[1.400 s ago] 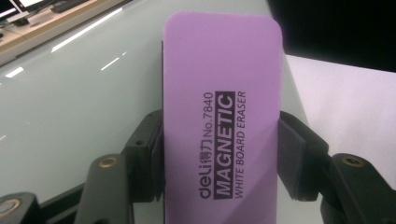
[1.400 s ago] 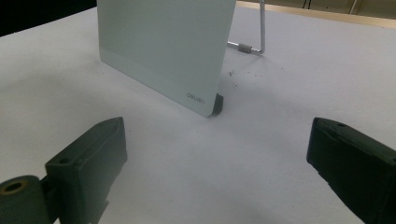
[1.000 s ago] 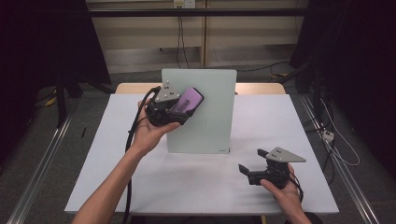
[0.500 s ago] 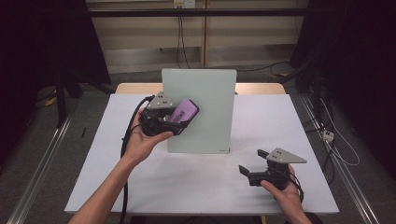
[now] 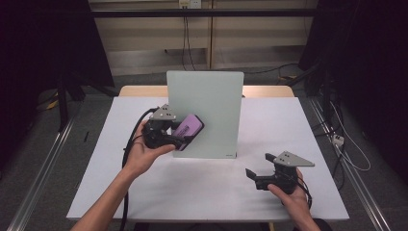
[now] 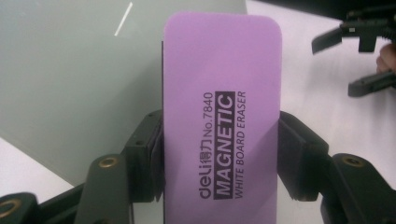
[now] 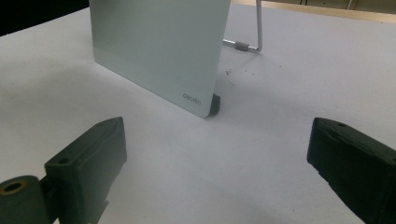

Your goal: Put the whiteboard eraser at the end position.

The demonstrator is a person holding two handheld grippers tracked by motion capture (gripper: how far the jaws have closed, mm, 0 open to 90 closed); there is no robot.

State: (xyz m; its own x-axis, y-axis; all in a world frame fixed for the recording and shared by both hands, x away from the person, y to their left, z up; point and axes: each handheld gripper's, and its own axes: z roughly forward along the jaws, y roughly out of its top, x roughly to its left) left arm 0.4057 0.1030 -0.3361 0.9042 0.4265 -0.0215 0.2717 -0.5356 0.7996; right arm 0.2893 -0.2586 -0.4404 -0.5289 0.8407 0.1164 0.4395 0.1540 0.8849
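1. Two risks imo. Left gripper (image 5: 185, 139) jaws are clamped on the sides of the purple eraser (image 6: 222, 116), which sticks out ahead of them against the whiteboard (image 5: 204, 113)'s lower left. The hold is only on the back half, so pushing hard could twist the eraser out.
2. Whiteboard stands on a thin wire stand (image 7: 252, 32); pressure w/o support may tip or slide it on the bench (image 5: 288, 120).
3. Right gripper (image 5: 257, 166) jaws gape wide, empty, board well ahead of them, so it's not bracing anything.

Whiteboard (image 5: 211, 110) blocks centre; table (image 5: 288, 120) right w/ free room.
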